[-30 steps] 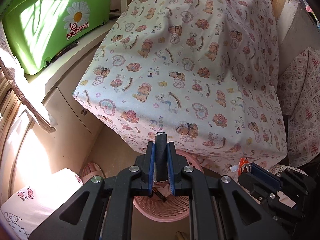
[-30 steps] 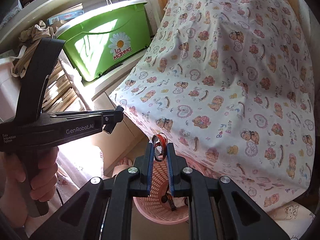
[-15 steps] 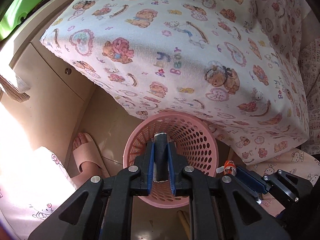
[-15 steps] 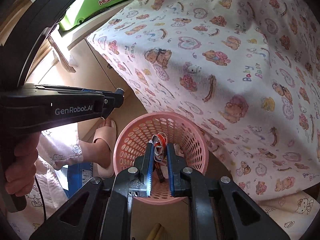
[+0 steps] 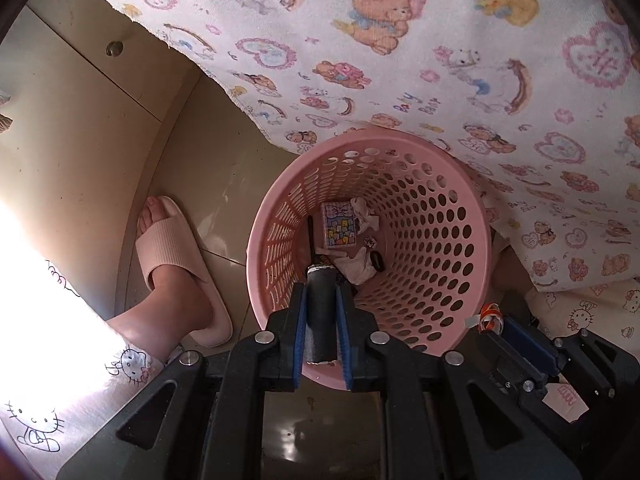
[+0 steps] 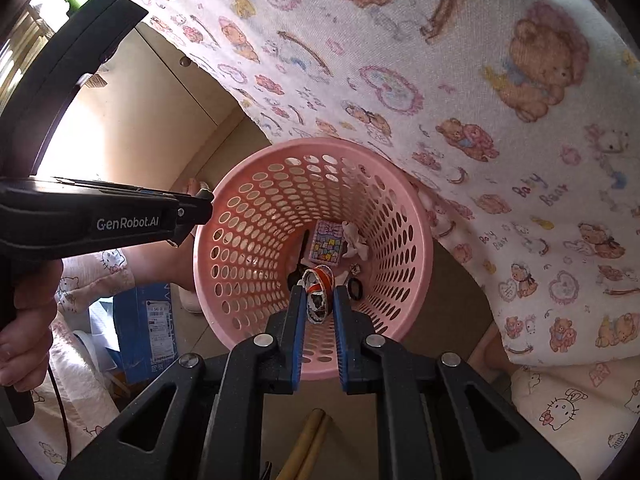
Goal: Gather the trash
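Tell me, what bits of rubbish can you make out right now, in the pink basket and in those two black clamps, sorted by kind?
Held in a clamp: 2, a dark tube in the left gripper and a red and white wrapper in the right gripper.
Patterned card packets in the pink basket: 1.
Crumpled white papers: 2.
Small dark bits: 2.
Total: 7

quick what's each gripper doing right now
left gripper: shut on a dark tube.
right gripper: shut on a crumpled red and white wrapper.
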`<action>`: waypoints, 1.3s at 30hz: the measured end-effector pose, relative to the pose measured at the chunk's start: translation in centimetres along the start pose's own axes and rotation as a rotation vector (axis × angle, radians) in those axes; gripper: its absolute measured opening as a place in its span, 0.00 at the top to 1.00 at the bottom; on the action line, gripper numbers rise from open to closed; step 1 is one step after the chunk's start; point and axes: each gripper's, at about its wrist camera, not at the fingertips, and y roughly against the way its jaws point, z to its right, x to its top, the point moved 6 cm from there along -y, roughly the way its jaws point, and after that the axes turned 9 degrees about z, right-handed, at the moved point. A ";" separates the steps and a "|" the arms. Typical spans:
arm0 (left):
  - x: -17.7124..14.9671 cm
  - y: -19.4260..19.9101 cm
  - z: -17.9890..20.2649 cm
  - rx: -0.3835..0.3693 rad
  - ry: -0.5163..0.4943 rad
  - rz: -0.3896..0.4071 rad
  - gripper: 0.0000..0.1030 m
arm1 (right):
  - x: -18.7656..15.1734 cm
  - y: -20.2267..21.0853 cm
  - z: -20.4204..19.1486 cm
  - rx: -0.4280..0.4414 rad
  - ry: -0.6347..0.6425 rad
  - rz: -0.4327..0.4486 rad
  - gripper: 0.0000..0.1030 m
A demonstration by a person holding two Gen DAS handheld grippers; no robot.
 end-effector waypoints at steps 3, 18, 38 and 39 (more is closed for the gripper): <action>0.5 -0.3 0.1 0.023 -0.033 0.020 0.86 | 0.0 -1.0 0.0 -0.006 -0.019 -0.002 0.86; 0.7 -1.2 -1.6 0.103 0.010 0.024 0.38 | 0.5 -2.0 1.0 -0.091 -0.049 0.044 0.52; 2.1 12.2 -0.1 0.100 -0.030 0.395 0.31 | 3.5 8.4 -0.4 -0.099 0.002 0.271 0.52; 2.2 13.3 -0.2 0.110 -0.035 0.434 0.29 | 3.8 9.5 -0.5 -0.102 0.003 0.301 0.52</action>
